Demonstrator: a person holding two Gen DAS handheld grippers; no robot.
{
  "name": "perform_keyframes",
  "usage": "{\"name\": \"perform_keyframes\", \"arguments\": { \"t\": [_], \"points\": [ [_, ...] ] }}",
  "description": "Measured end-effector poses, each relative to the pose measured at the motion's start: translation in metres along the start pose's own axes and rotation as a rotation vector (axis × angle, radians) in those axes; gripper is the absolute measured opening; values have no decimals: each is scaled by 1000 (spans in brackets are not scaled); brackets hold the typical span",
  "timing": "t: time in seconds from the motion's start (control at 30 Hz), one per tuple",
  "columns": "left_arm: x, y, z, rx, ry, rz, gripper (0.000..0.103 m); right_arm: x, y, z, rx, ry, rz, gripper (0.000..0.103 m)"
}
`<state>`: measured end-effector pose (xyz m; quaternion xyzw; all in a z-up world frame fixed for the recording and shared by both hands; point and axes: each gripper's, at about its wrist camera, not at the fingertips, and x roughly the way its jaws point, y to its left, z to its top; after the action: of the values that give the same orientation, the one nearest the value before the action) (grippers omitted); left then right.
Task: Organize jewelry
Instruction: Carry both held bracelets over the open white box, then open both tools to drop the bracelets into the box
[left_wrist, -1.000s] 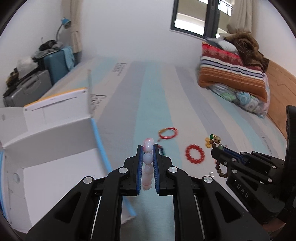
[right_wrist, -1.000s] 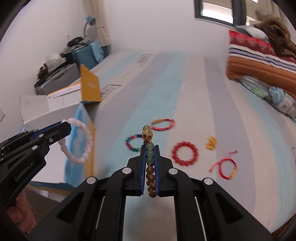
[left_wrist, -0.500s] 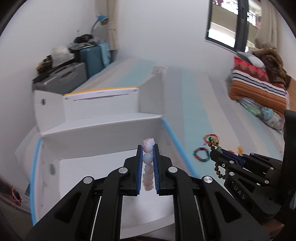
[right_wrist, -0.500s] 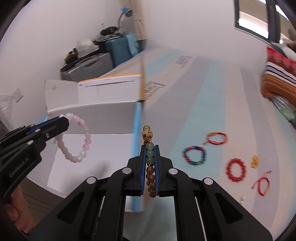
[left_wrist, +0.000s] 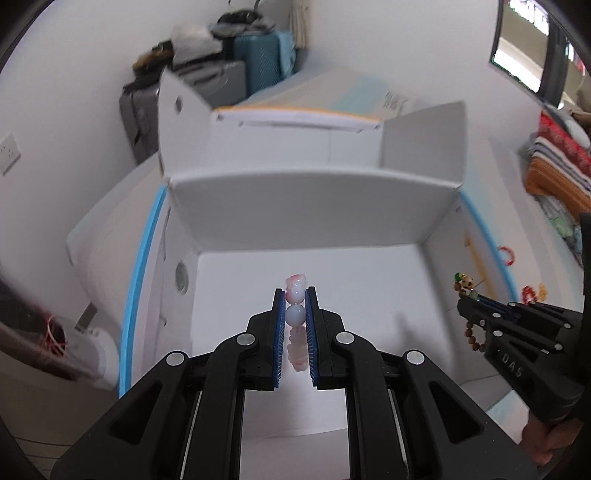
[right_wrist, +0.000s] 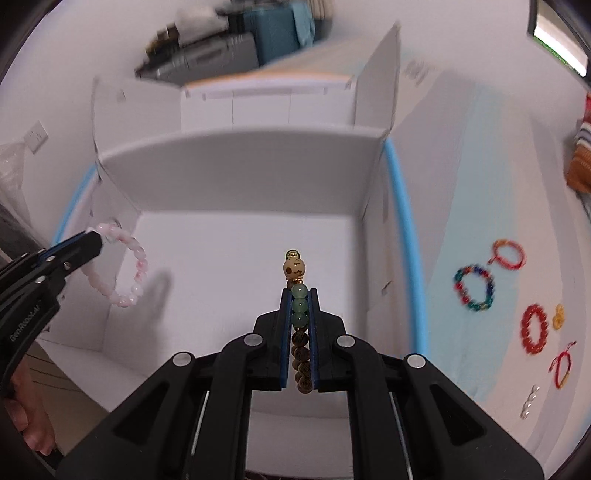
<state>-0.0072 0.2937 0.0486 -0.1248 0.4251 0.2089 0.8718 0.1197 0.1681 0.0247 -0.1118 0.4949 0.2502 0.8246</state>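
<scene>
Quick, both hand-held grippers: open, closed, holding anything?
Left hand-held gripper: closed on the pink bead bracelet.
Right hand-held gripper: closed on the wood and green bead bracelet.

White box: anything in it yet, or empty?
Empty as far as visible: the white box floor shows bare; the pink bracelet and wooden bracelet hang clamped above it.

There are two grippers, the left gripper (left_wrist: 295, 295) and the right gripper (right_wrist: 300, 295), and one white box (right_wrist: 236, 170). Each gripper holds one bracelet, the pink bracelet (right_wrist: 125, 266) and the wooden bracelet (right_wrist: 298, 321). Four more bracelets (right_wrist: 474, 287) lie on the bed (right_wrist: 461, 184).
</scene>
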Motion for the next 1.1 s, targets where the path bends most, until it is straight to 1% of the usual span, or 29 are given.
{"name": "perform_keyframes", "arguments": {
  "t": [0.07,0.2,0.37,0.43,0.47,0.5,0.53,0.57,0.6,0.63,0.67,0.7,0.73,0.8,0.87,0.93,0.97,1.03,1.1],
  "points": [
    [9,6,-4,-3,27,3,10,11,1,0,10,40,2,7],
    [22,12,-14,3,65,8,10,24,4,-1,11,84,-9,7],
    [31,14,-20,13,91,6,10,31,2,-3,27,103,-1,9],
    [32,15,-21,17,96,12,14,31,0,-4,40,98,-4,10],
    [32,15,-21,20,95,15,14,30,0,-4,45,93,2,17],
    [31,15,-22,21,92,17,14,28,-1,-4,47,86,6,27],
    [31,15,-22,22,92,18,18,24,-1,-4,48,72,13,47],
    [30,15,-22,23,88,20,23,20,-1,-5,46,58,25,52],
    [28,14,-23,21,77,17,37,13,1,-6,38,39,21,54],
    [25,14,-23,20,64,16,49,7,2,-7,31,18,15,56],
    [21,13,-24,21,49,14,52,1,2,-7,26,3,14,64],
    [18,12,-24,23,41,12,56,-8,2,-8,19,-28,10,68],
    [14,10,-24,27,31,6,64,-15,2,-8,14,-48,2,71],
    [9,5,-24,33,11,-6,72,-29,-2,-8,16,-86,-17,73],
    [0,-1,-24,47,-9,-5,80,-47,-10,-10,22,-130,-22,82],
    [-6,-7,-23,59,-34,-12,89,-64,-18,-15,31,-179,-46,87],
    [-11,-12,-23,64,-46,-17,91,-68,-19,-14,33,-191,-52,90],
    [-18,-22,-23,73,-60,-31,97,-78,-27,-14,38,-226,-70,93],
    [-24,-34,-22,88,-69,-39,97,-90,-38,-17,48,-250,-90,95]
  ]
}}
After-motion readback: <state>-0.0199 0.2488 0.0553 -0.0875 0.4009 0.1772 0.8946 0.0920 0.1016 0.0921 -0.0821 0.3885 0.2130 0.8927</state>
